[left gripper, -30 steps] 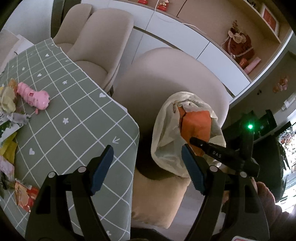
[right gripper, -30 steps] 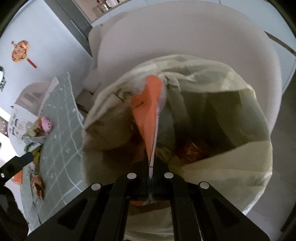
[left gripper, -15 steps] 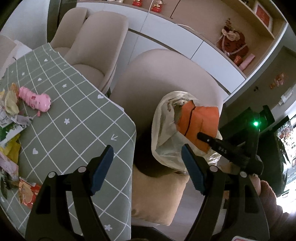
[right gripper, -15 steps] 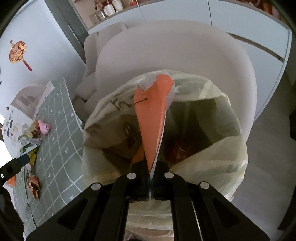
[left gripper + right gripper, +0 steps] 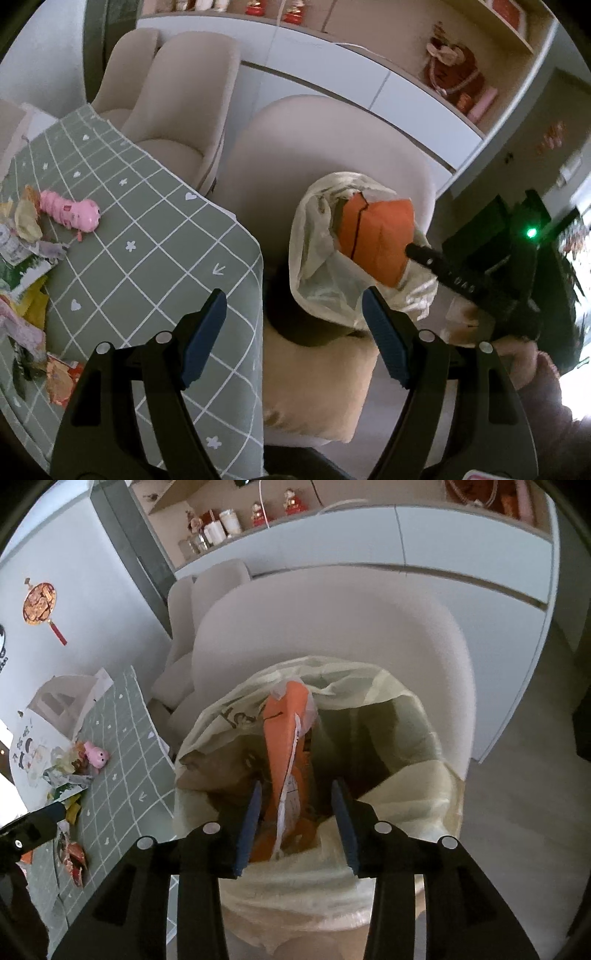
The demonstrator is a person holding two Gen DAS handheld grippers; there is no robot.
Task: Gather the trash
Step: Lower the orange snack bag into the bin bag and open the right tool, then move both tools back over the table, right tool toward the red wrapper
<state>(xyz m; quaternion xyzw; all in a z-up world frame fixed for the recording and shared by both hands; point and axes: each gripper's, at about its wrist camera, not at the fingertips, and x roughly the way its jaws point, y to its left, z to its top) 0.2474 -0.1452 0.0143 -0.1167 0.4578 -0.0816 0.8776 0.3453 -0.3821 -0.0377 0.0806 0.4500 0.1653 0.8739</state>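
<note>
My right gripper (image 5: 295,823) hangs over the mouth of the pale plastic trash bag (image 5: 413,786) that sits on the seat of a beige chair (image 5: 332,627), its jaws opening, with the orange wrapper (image 5: 284,731) standing on edge in the gap between the blue pads (image 5: 249,823); neither pad presses on it. The wrapper's lower end is down inside the bag and its upper end pokes above the rim. Seen from my left wrist camera, the same orange wrapper (image 5: 376,240) sticks out of the bag (image 5: 317,266), and the tip of one black finger of the right gripper (image 5: 417,251) lies against its edge. My left gripper (image 5: 291,332) is spread wide and holds nothing, poised above the corner of the table, where the green checked tablecloth (image 5: 147,240) drops beside the chair (image 5: 325,147). More trash lies on the far part of the cloth, well apart from the bag: crumpled wrappers and paper scraps (image 5: 26,229) in a heap, a red and orange packet (image 5: 61,376) near the table's near edge, and a pink toy caterpillar (image 5: 70,214) just beside the heap. Two more beige chairs (image 5: 181,96) stand along the table's far side, below a white cabinet (image 5: 332,70) with shelves of ornaments.
</note>
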